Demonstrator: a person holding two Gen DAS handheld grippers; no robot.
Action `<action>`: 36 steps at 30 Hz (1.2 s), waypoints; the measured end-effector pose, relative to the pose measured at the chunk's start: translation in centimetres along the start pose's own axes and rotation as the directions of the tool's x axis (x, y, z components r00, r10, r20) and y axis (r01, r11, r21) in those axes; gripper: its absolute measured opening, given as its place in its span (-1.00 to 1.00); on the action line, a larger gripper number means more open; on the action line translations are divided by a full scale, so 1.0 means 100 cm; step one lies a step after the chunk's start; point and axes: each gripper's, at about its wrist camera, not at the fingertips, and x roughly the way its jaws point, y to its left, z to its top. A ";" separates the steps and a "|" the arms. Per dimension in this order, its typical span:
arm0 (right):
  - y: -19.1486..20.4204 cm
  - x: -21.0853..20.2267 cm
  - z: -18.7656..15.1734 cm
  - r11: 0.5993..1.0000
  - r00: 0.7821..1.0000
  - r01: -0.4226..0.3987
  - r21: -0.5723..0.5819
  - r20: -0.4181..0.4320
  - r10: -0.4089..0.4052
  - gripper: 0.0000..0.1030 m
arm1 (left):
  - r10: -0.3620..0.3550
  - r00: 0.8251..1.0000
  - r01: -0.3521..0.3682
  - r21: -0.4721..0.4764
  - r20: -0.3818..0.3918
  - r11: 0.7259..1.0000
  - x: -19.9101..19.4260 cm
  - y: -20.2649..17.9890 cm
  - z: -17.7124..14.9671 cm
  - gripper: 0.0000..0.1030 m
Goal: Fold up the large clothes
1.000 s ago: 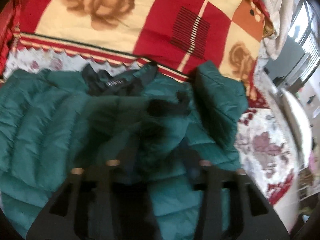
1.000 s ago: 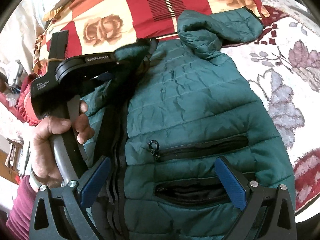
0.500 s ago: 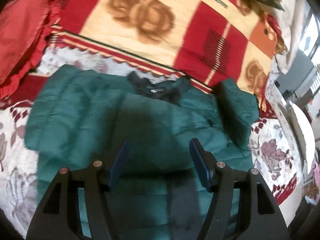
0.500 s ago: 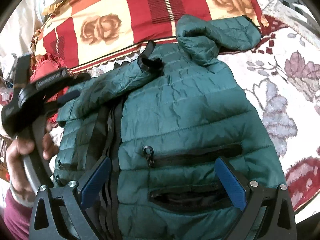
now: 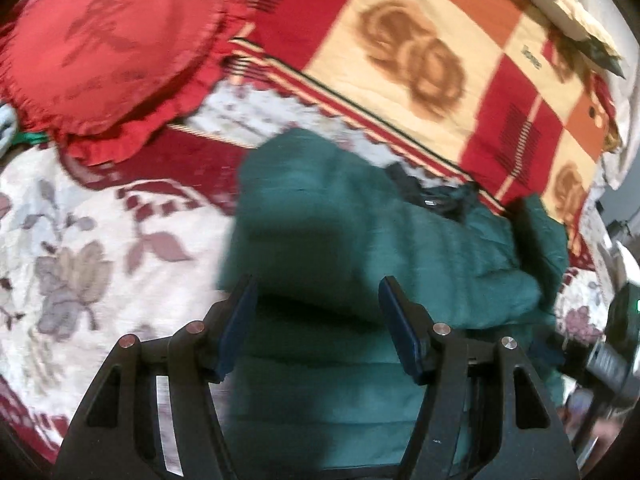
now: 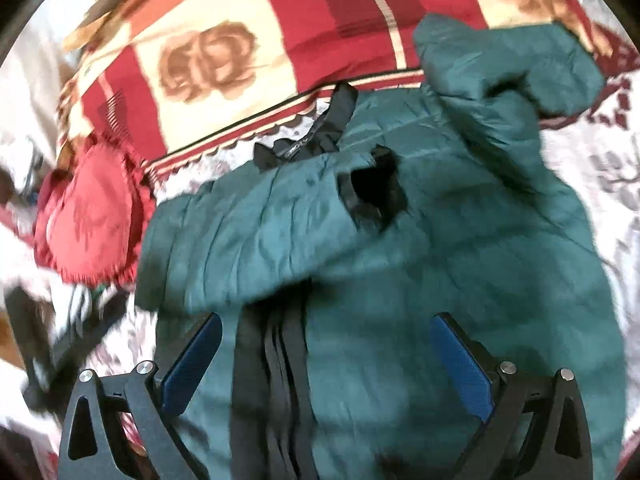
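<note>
jacket (image 6: 460,264) flat on bed, below both open grippers, untouched.

A red frilled cushion (image 5: 108,52) rests on the rose-patterned blanket (image 5: 420,64).

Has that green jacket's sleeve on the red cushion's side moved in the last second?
Yes. In the right wrist view the sleeve now lies folded across the jacket chest, its black cuff lying on the chest below the checked blanket, no longer lifted.
</note>
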 end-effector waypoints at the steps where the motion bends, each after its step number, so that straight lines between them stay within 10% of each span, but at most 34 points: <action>1: 0.001 0.009 0.007 1.000 1.000 -0.018 0.015 -0.006 0.018 1.00 | 0.010 1.000 -0.010 -0.011 -0.004 1.000 0.001 0.008 -0.002 0.23; 3: 0.006 0.022 0.015 0.999 0.999 -0.035 0.022 -0.011 0.035 0.94 | 0.025 0.999 -0.026 -0.034 -0.019 0.999 0.004 0.021 -0.005 0.23; 7: 0.018 0.042 0.029 1.000 1.000 0.005 -0.005 -0.013 -0.005 -0.16 | 0.051 0.997 -0.054 -0.074 -0.050 0.996 0.015 0.039 -0.013 0.23; 14: 0.031 0.016 0.059 0.966 0.978 0.165 -0.199 0.161 -0.134 -0.61 | 0.072 0.993 -0.078 -0.067 -0.093 0.995 0.039 0.044 -0.020 0.23; 18: 0.001 0.010 0.086 0.892 0.896 0.403 -0.205 0.286 -0.339 -0.63 | 0.063 0.992 -0.073 -0.088 -0.109 0.993 0.049 0.048 -0.023 0.23; 27: -0.013 0.037 0.086 0.858 0.907 0.416 -0.299 0.205 -0.368 -0.62 | 0.021 0.999 -0.028 -0.139 -0.048 0.990 0.032 0.043 -0.009 0.23; 32: -0.001 0.010 0.080 0.866 0.906 0.407 -0.290 0.250 -0.341 0.45 | 0.024 0.999 -0.022 -0.109 0.024 0.994 0.020 0.022 0.015 0.23; 36: 0.031 -0.013 0.074 0.841 0.877 0.437 -0.320 0.360 -0.319 0.62 | 0.030 0.999 -0.027 -0.092 0.028 0.995 0.033 0.000 0.039 0.23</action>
